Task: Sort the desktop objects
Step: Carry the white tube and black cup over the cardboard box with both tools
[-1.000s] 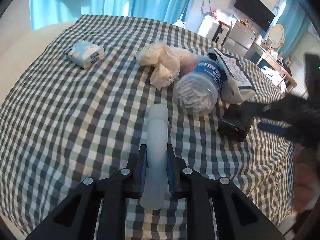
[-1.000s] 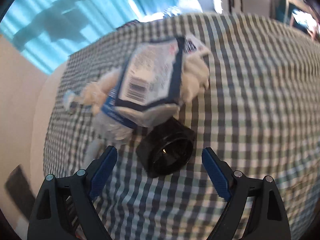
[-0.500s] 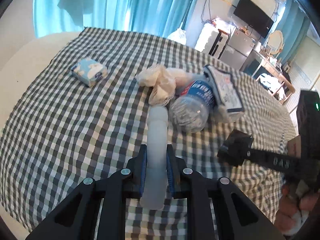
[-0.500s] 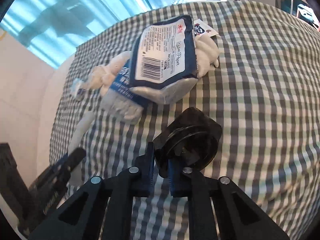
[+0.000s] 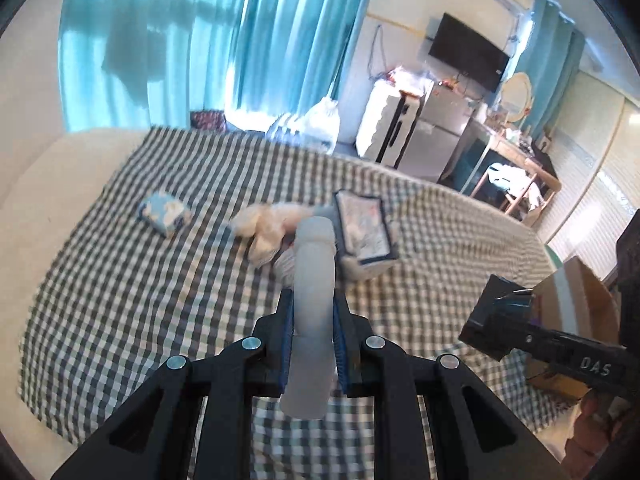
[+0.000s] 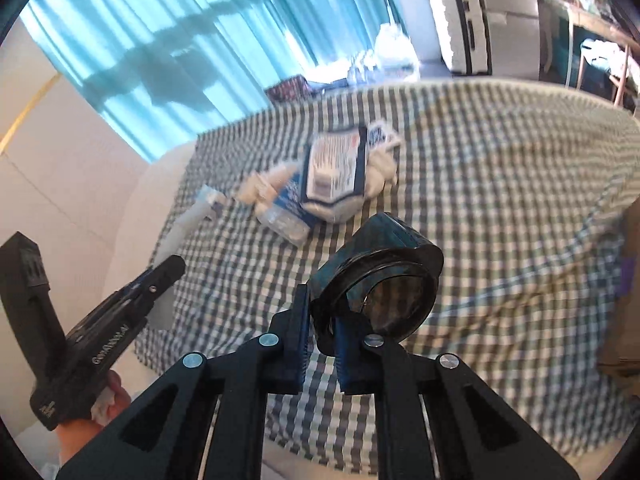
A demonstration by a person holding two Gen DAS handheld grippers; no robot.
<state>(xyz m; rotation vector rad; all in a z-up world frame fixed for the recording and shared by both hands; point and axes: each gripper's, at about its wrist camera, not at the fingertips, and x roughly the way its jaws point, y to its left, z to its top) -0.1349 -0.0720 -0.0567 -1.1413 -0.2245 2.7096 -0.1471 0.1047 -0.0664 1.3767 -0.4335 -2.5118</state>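
Your left gripper point(image 5: 313, 344) is clamped on a pale, translucent tube point(image 5: 313, 300), held up off the checked tablecloth point(image 5: 120, 300) with its far end pointing at the heap mid-table. Your right gripper point(image 6: 322, 350) pinches the rim of a black box with a round opening point(image 6: 384, 276), also clear of the cloth. In the heap lie a blue-labelled plastic bottle point(image 6: 286, 216), a dark-edged packet point(image 6: 336, 168) with a barcode, its print too blurred to read, and crumpled white tissue point(image 5: 268, 220). A small blue-and-white pack point(image 5: 164, 210) sits apart. "DAS" is legible on the right gripper's body.
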